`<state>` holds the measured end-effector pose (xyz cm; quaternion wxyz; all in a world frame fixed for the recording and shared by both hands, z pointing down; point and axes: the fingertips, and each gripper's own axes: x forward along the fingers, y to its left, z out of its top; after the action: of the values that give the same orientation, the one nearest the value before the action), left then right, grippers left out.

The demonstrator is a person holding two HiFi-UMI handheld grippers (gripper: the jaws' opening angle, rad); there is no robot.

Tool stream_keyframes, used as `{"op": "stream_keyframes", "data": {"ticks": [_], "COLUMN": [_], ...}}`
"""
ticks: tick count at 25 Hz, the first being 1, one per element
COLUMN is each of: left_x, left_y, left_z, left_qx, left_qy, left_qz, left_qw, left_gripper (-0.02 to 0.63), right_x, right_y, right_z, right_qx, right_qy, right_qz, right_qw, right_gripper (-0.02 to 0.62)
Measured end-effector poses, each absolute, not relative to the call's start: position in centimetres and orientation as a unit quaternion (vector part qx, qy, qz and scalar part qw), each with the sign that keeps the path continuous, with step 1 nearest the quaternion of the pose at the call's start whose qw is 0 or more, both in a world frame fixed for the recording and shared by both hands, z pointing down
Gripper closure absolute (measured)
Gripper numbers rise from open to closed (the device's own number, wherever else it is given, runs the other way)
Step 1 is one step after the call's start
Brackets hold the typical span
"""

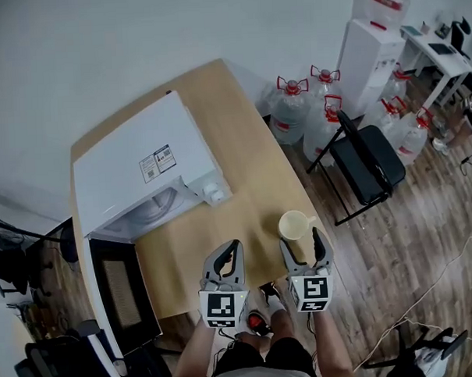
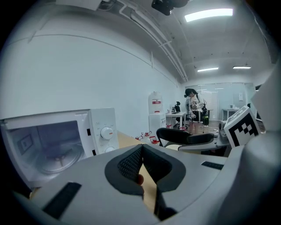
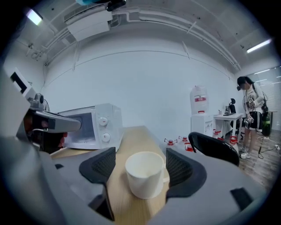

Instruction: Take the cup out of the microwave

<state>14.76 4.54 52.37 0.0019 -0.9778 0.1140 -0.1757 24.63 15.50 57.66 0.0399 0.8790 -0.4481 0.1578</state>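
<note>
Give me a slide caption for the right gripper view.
Right gripper, jaws apart, frames the white cup standing on the wooden table, microwave behind at left.

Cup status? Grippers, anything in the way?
Left gripper shut, empty. Right gripper open, jaws either side of the cup, not clamped. Cup upright on the table, outside the microwave, door open. Nothing blocking.
</note>
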Motion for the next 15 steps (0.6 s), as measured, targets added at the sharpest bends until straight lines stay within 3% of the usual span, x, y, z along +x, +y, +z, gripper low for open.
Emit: {"op": "stream_keyframes", "data": {"ticks": [8, 15], "left_x": [11.8, 7.0], "left_y": [3.6, 2.0], "left_z": [46.0, 41.4], "left_qx": [-0.980, -0.974], "left_qy": [0.146, 0.200], "left_qz": [-0.134, -0.107], "left_qw": [0.018, 0.028], "left_gripper": [0.583, 0.583], "right_x": [22.1, 18.3], "right_y": [13.5, 11.3], "right_z": [49.8, 44.7], "right_qx": [0.864, 0.843], "right_qy": [-0.491, -0.532], "right_qz": [0.104, 0.075], "right_qw": [0.033, 0.016], "right_gripper": [0.250, 0.313]}}
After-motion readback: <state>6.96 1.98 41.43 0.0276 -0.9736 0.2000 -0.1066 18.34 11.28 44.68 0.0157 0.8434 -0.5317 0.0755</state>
